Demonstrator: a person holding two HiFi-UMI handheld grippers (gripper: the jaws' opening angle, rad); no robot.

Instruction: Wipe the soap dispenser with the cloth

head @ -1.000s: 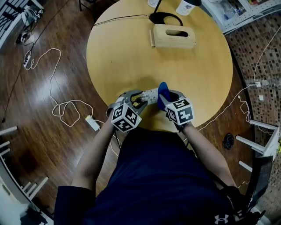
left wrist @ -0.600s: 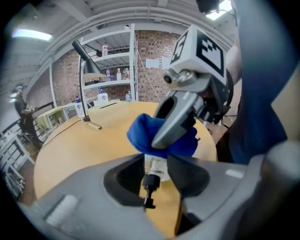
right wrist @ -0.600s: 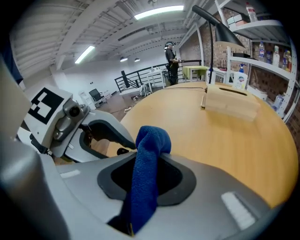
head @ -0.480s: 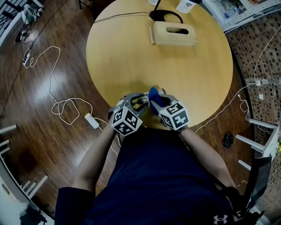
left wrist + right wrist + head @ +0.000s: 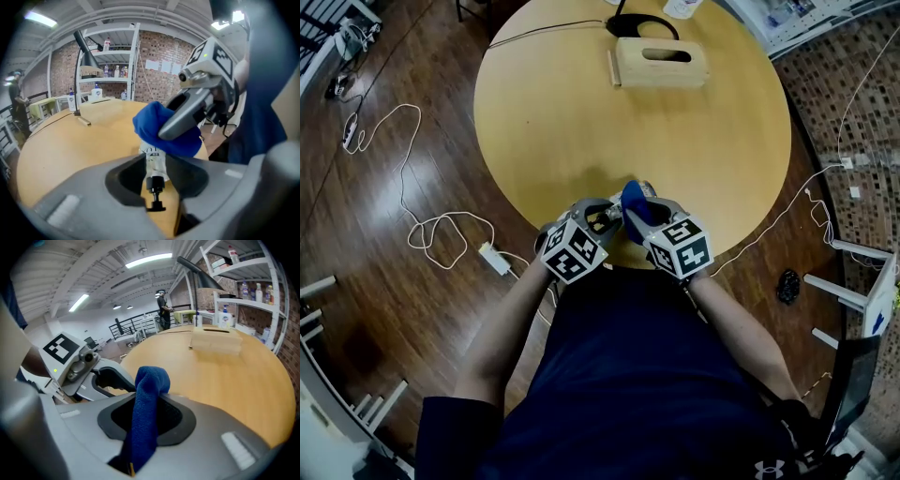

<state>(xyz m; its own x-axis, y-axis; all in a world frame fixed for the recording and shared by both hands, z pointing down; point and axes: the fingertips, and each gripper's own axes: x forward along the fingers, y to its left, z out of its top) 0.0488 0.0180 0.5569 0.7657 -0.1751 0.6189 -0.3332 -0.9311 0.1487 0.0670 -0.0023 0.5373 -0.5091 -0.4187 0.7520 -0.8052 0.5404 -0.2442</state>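
The soap dispenser (image 5: 153,157), a pale bottle with a black pump, lies on its side just above the round wooden table (image 5: 581,112) near its front edge. My left gripper (image 5: 154,161) has just been closing and is shut on the bottle's neck, pump end toward its camera. My right gripper (image 5: 149,401) is shut on a blue cloth (image 5: 146,404). That cloth (image 5: 161,129) is draped over the bottle's body just beyond the left jaws. In the head view the cloth (image 5: 633,206) sits between both grippers and hides most of the bottle, whose far end (image 5: 644,190) pokes out.
A wooden tissue box (image 5: 653,64) and a black lamp base (image 5: 642,26) stand at the table's far side. White cables (image 5: 441,230) and a power strip (image 5: 495,260) lie on the wood floor to the left. Shelving (image 5: 105,70) stands beyond the table.
My right gripper has slid the blue cloth left along the bottle toward the left gripper. Less of the pale bottle shows than a second ago. The two grippers now stand closer together.
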